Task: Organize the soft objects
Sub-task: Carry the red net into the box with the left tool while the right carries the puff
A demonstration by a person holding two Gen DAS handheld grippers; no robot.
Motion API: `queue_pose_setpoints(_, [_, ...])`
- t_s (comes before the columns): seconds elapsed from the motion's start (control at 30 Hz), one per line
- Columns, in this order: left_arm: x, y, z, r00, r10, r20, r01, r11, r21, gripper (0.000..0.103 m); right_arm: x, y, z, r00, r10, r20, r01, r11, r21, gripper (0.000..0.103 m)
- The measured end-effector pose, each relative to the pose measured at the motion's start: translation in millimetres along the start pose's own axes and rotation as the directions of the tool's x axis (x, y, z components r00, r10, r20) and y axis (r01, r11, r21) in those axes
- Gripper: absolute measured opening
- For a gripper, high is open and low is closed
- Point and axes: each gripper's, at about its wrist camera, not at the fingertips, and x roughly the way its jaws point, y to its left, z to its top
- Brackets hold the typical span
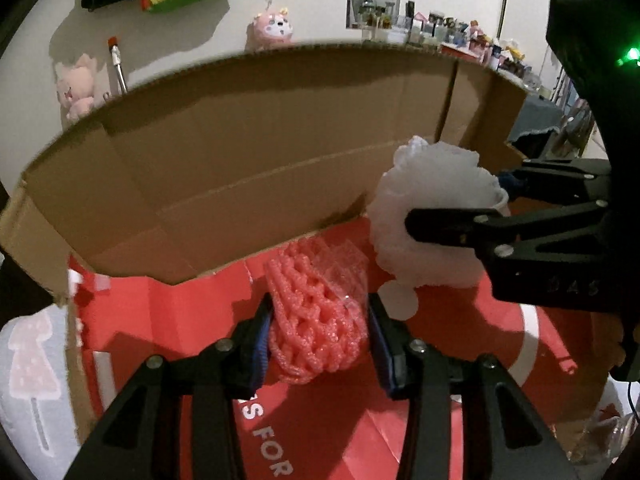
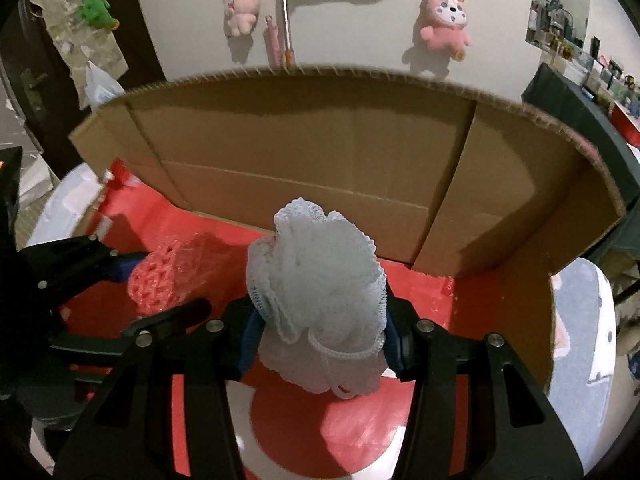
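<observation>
My left gripper (image 1: 318, 324) is shut on a pink foam net sleeve (image 1: 316, 312) and holds it over the red floor of an open cardboard box (image 1: 240, 140). My right gripper (image 2: 318, 332) is shut on a white mesh bath pouf (image 2: 316, 284) with a cord loop, held inside the same box. In the left wrist view the pouf (image 1: 432, 216) and the right gripper (image 1: 456, 212) are at the right, close beside the pink sleeve. In the right wrist view the pink sleeve (image 2: 160, 280) and the left gripper (image 2: 160, 284) are at the left.
The box's brown flaps (image 2: 320, 152) stand up behind both grippers. Pink plush toys (image 2: 444, 24) and a brush (image 2: 285, 12) hang on the white wall behind. A white printed cushion (image 1: 28, 380) lies outside the box at left. A cluttered shelf (image 1: 440, 28) is at the far right.
</observation>
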Motion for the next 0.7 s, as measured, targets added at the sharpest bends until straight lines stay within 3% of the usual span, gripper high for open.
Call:
queue_pose_setpoints(0.5, [5.2,4.8,-4.7,0.999,0.027,-0.031,-0.027,1.0,-0.001,0.051,6.6,-7.0,-5.8,1.0,0.013,-0.025,-0.013,1.0,0.014,0.061])
queue_pose_setpoints(0.7, [5.4,6.2,-1.0,0.999,0.032,-0.03,-0.032,0.999,-0.014,0.061,5.2,-7.6,-7.2,0.999,0.015,-0.028,-0.015,1.0,0.028,0.067])
